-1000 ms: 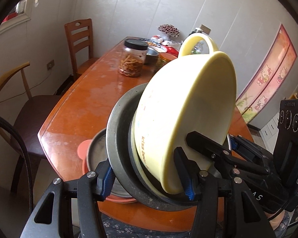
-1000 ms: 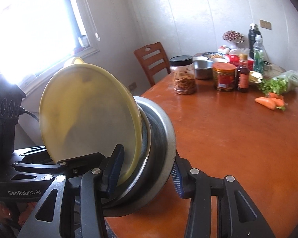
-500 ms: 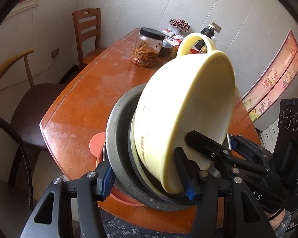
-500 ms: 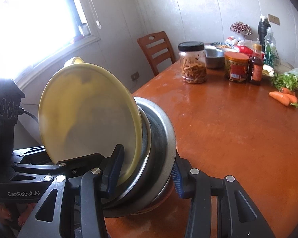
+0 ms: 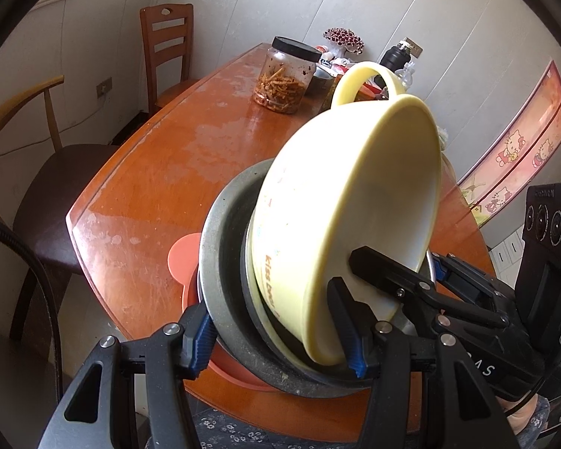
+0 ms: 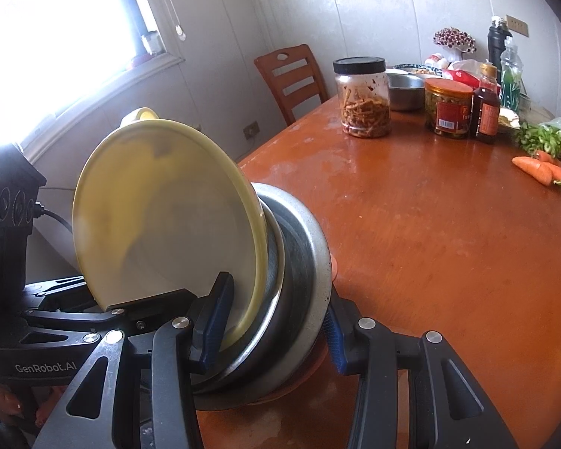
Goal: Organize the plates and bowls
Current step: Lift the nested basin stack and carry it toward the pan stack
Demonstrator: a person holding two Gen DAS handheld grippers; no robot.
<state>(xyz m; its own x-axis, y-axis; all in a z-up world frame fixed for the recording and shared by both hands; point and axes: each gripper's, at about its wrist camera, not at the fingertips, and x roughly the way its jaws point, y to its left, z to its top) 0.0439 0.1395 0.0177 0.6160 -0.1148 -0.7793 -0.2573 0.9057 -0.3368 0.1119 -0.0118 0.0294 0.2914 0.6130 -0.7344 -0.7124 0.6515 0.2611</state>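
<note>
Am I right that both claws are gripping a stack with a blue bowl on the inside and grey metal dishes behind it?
Not quite: the inner bowl is yellow, not blue, as both wrist views show. The left claw and right claw each clamp the stack, the yellow bowl nested against the grey metal dishes.

daylight pours in from the window (image 6: pixel 56 37) on my right view, blown out to pure white. it throws a pale sheen across the surface (image 5: pixel 161 172) and lights the yellow bowl (image 5: pixel 348 202) brightly. both views are sharp, with no motion blur. the fisheye bends the walls and leaves dark corners round each frame's edge.
</note>
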